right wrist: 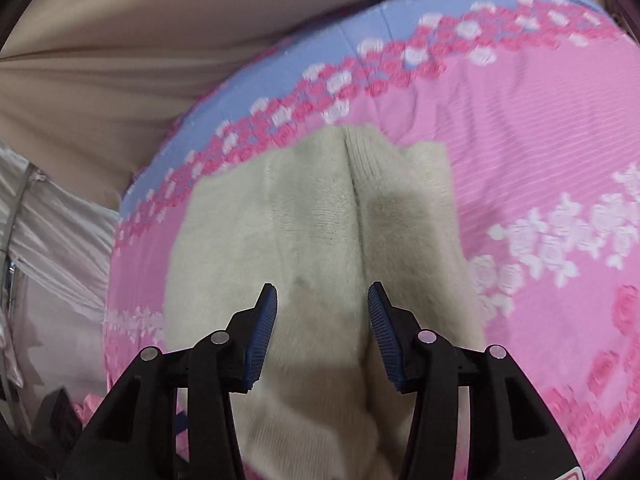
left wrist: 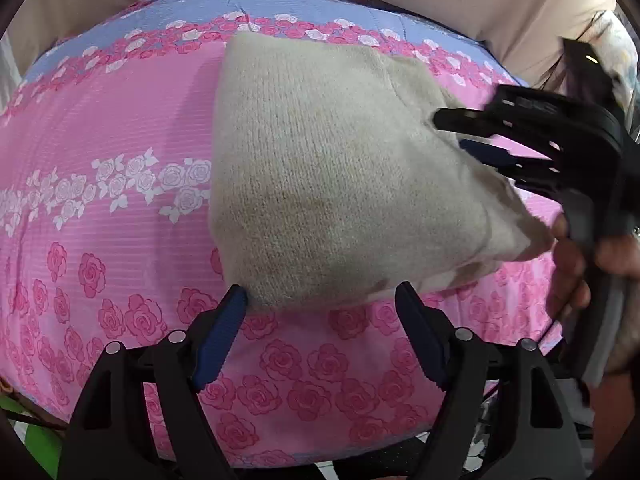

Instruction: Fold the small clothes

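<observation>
A cream knitted garment [left wrist: 320, 176] lies folded on a pink rose-print bedspread [left wrist: 104, 128]. My left gripper [left wrist: 322, 300] is open, its left pad at the garment's near edge, nothing held. My right gripper [left wrist: 460, 136] shows at the right in the left wrist view, over the garment's right corner. In the right wrist view the right gripper [right wrist: 322, 300] is open above the garment [right wrist: 320, 220], which has a fold seam down its middle. A hand [left wrist: 572, 264] holds the right gripper.
The bedspread [right wrist: 520, 140] has a blue band with roses along its far edge [left wrist: 320, 8]. Beige fabric [right wrist: 120, 80] hangs behind the bed. Grey-white cloth [right wrist: 52, 240] lies to the left in the right wrist view.
</observation>
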Motion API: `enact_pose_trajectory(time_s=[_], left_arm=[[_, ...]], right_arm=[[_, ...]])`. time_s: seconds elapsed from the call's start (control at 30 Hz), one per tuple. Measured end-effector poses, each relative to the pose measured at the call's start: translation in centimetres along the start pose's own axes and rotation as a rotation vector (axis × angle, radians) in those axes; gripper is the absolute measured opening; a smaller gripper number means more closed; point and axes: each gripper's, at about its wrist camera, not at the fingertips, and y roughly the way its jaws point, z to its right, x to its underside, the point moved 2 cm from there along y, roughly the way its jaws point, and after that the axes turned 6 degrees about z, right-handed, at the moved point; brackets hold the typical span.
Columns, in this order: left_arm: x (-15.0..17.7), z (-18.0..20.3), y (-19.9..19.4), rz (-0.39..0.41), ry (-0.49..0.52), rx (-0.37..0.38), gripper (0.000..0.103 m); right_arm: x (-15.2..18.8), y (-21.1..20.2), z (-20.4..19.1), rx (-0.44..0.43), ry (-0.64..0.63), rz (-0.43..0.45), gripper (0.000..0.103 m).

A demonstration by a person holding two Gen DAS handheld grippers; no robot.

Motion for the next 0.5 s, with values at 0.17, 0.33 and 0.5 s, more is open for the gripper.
enact_pose_trajectory(time_s=[0.17,0.33,0.5], left_arm=[[0.2,-0.8,-0.6,0.021,-0.023,-0.027,0.074],[-0.3,-1.9,0.0,0.012,-0.072,-0.042,0.075],[-0.4,-1.6,1.5,-0.020,-0.058,-0.060,0.075]], right_arm=[[-0.7,-5.5,-2.7,-0.059,-0.075,0.168,0.008],[0.1,-6.6,0.5,0.131,-0.177,0.223,0.010],[1.7,-5.5,2.7,0.132,-0.119,0.167,0.018]])
